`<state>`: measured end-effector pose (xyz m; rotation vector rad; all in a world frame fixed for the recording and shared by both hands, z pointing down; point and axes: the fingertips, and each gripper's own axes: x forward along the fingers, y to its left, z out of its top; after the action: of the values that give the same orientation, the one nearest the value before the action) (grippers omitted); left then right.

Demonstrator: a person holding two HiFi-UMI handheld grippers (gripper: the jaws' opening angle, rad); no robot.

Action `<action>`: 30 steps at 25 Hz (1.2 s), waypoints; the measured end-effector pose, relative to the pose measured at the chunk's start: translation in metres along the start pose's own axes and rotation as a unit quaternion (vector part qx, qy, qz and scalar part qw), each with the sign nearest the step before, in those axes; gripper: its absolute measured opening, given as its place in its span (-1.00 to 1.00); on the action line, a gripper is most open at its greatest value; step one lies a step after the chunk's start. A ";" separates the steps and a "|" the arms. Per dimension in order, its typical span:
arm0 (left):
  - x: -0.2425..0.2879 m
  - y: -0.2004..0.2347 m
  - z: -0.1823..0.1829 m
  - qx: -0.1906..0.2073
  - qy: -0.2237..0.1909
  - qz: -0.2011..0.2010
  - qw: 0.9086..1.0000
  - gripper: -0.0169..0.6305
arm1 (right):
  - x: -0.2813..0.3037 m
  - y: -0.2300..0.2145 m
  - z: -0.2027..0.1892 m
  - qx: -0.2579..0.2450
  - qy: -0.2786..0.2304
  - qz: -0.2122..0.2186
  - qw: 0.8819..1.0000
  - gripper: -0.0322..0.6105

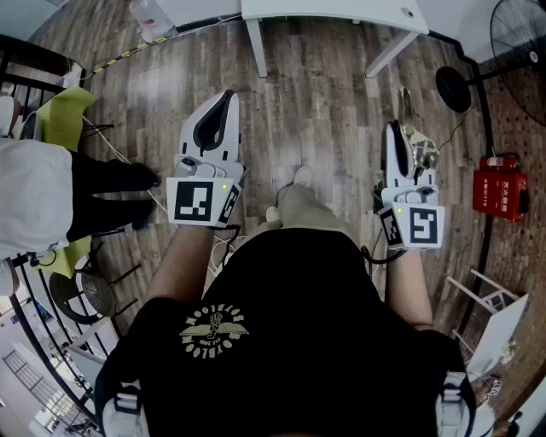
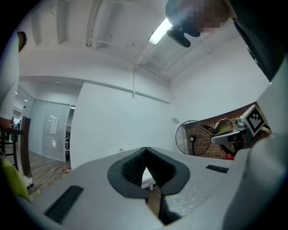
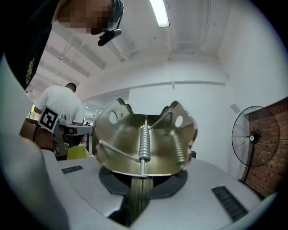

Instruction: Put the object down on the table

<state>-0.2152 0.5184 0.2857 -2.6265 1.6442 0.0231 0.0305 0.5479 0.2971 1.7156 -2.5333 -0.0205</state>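
Right claw: gripping metal spring clip. Left claw: closed, empty. I should carry it level to the table ahead and open only on contact.

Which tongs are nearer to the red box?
Right. The right tongs, holding a metal clip, are left of the red box; the left tongs are much farther left.

Right hand-held gripper holds a metal clip; floor below.

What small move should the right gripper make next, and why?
Probably carry the right gripper forward toward the white table: its jaws are clamped on the metal spring clip, and only wooden floor lies below it.
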 end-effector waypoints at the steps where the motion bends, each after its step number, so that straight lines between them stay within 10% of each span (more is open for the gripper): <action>1: 0.004 0.001 -0.002 -0.001 0.001 0.000 1.000 -0.93 | 0.004 -0.002 -0.002 0.001 0.001 0.001 1.000 -0.77; 30: 0.181 0.018 -0.009 0.015 0.003 -0.004 1.000 -0.93 | 0.134 -0.140 -0.012 0.027 0.000 0.009 1.000 -0.76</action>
<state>-0.1521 0.3472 0.2880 -2.6139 1.6222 -0.0097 0.1117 0.3719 0.3094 1.7102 -2.5725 0.0487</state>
